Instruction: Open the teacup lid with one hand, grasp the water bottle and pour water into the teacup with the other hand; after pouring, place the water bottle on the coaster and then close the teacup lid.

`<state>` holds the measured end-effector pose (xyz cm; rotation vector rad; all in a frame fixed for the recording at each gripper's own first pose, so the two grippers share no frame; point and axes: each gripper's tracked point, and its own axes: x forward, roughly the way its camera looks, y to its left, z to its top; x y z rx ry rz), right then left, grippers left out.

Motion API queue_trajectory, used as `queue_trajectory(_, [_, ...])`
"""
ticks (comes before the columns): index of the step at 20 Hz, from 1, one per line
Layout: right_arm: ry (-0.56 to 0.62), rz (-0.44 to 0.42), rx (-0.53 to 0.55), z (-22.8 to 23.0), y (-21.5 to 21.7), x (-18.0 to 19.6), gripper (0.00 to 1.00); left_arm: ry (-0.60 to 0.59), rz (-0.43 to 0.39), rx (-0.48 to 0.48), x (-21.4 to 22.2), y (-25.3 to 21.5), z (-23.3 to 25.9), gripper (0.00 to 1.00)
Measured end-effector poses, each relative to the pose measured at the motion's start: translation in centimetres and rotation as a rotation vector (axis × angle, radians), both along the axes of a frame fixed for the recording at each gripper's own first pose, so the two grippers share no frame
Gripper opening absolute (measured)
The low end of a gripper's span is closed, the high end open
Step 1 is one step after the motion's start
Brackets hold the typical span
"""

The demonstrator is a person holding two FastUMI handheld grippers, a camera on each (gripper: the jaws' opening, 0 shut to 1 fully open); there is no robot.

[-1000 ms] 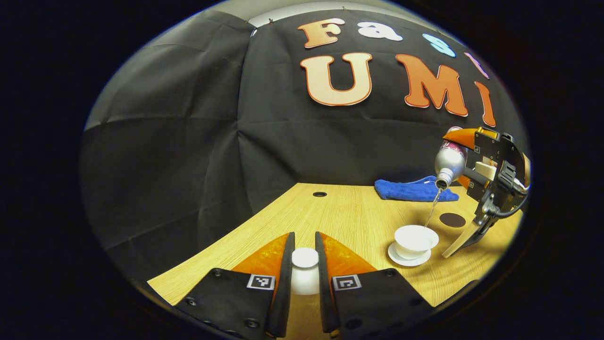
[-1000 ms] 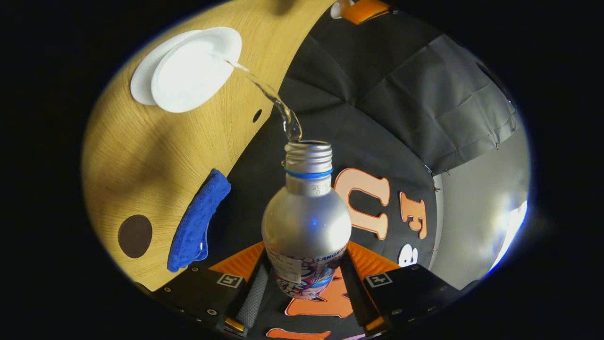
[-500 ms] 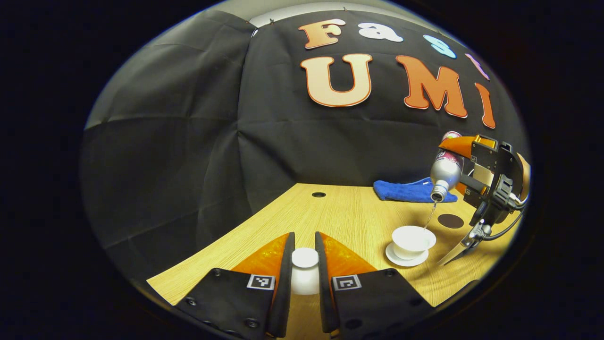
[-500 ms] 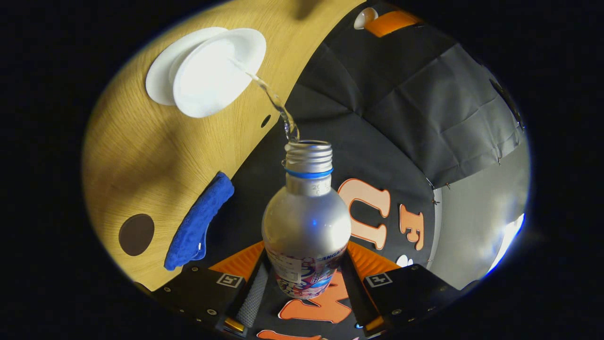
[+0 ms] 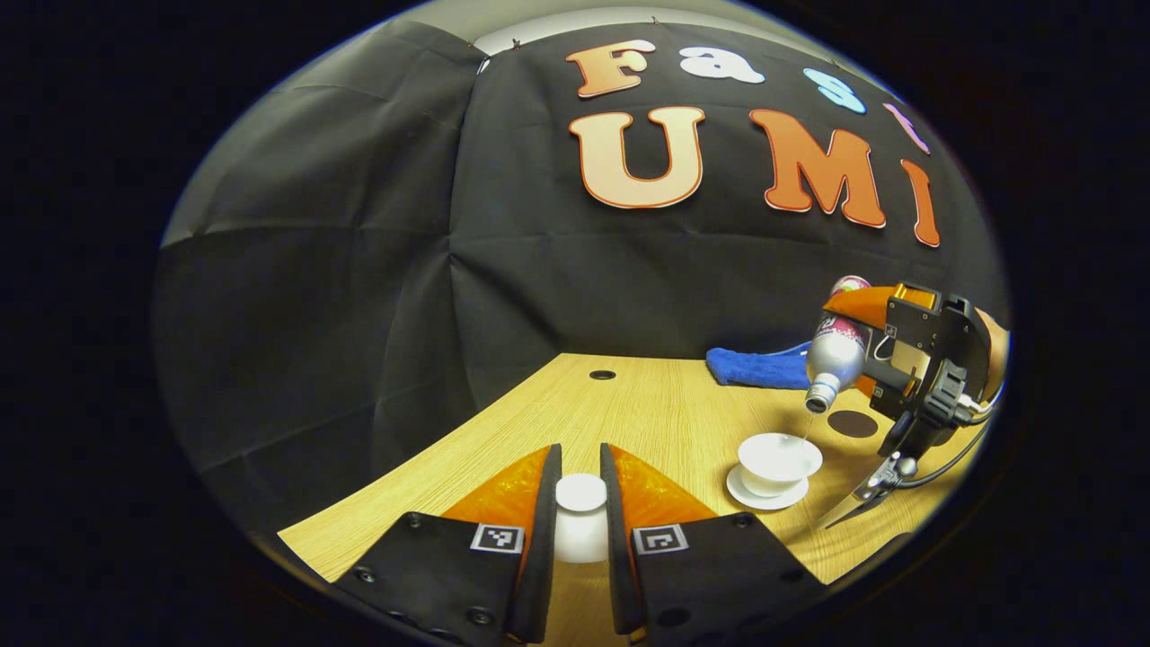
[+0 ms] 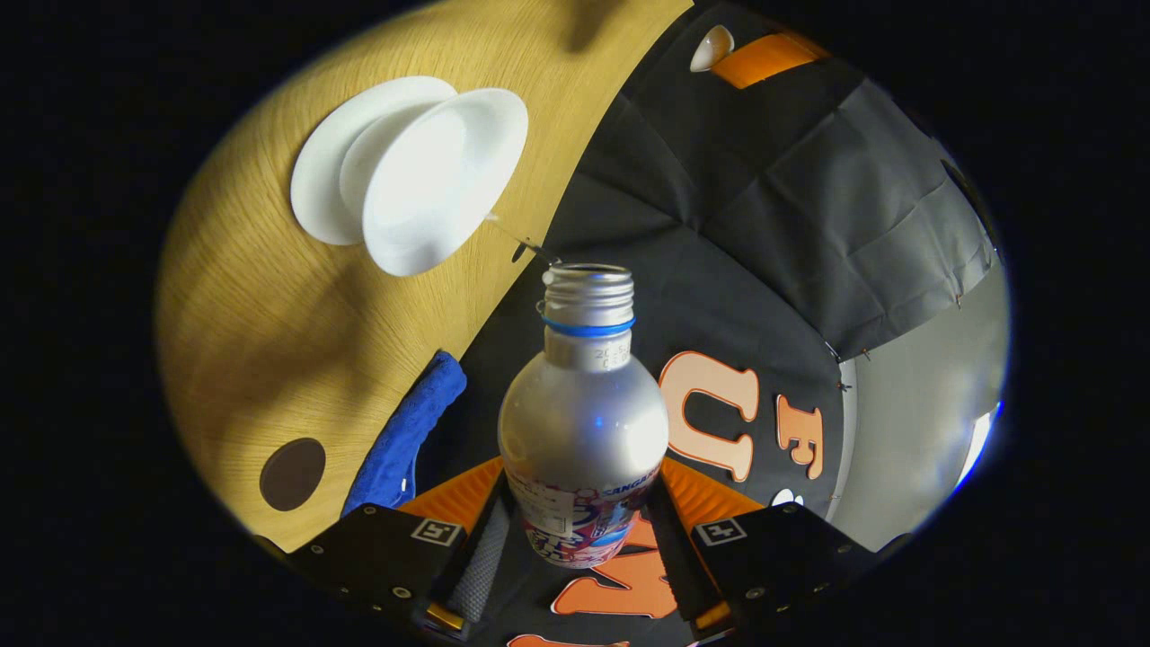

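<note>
My left gripper (image 5: 580, 463) is shut on the white teacup lid (image 5: 580, 517), held just above the table's near edge. To the right, the open white teacup (image 5: 780, 452) stands on its saucer (image 5: 766, 496). My right gripper (image 6: 584, 467) is shut on the silver water bottle (image 6: 584, 422), which is uncapped and tilted mouth-down over the teacup (image 6: 445, 180). A thin trickle of water runs from the bottle's mouth to the cup's rim. The round dark coaster (image 5: 852, 423) lies just behind the cup, beside the tilted bottle (image 5: 834, 352).
A folded blue cloth (image 5: 753, 367) lies at the back of the wooden table (image 5: 665, 413), near the wall. A small round hole (image 5: 603, 375) sits in the tabletop at the back left. The cloth (image 6: 404, 436) and coaster (image 6: 293, 474) are close together.
The right gripper has lowered the bottle closer to the cup, and the water stream has thinned from a full pour to a trickle. The left gripper and lid have stayed in place.
</note>
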<state>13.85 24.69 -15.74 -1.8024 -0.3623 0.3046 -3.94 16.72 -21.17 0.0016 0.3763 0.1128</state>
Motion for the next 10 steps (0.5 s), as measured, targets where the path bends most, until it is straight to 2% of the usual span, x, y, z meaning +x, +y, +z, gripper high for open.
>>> queue_trajectory(7, [0.158,-0.047,0.212,-1.8,-0.6,-0.4,0.80,-0.014,-0.020,-0.003,0.6,-1.3,0.6,0.30])
queue_trajectory(10, [0.252,-0.086,0.357,-2.1,-1.6,-0.5,0.79,-0.021,-0.036,-0.001,1.1,-2.3,0.9,0.30])
